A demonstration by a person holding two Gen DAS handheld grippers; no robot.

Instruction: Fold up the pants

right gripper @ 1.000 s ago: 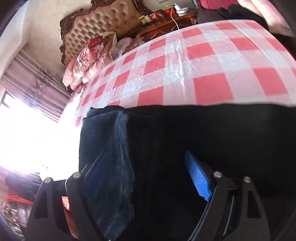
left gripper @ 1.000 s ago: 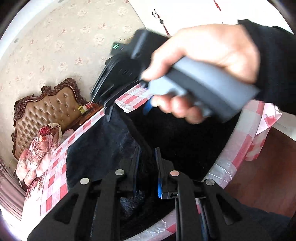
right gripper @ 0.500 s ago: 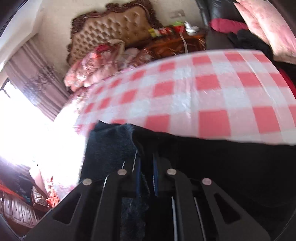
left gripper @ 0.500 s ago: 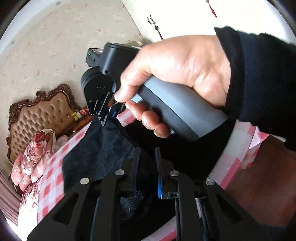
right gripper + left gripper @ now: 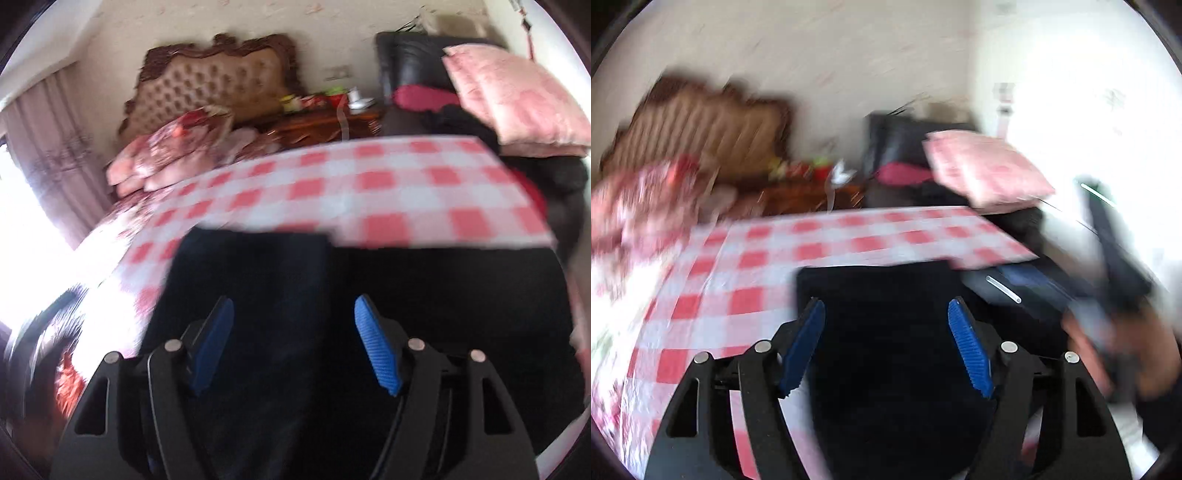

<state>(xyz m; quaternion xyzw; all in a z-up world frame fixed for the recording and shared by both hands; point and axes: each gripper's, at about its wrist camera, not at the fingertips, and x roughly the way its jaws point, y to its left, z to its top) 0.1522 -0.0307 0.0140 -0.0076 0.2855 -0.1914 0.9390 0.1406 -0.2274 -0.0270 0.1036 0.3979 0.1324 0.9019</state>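
Both claws hang wide apart with nothing between their blue pads: the left claw (image 5: 886,314) and the right claw (image 5: 293,314) hover over the black pants (image 5: 258,295), which lie folded on the red-checked desk (image 5: 388,184), toward its near edge.

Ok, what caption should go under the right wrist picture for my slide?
Open right gripper above black pants on a red-checked table.
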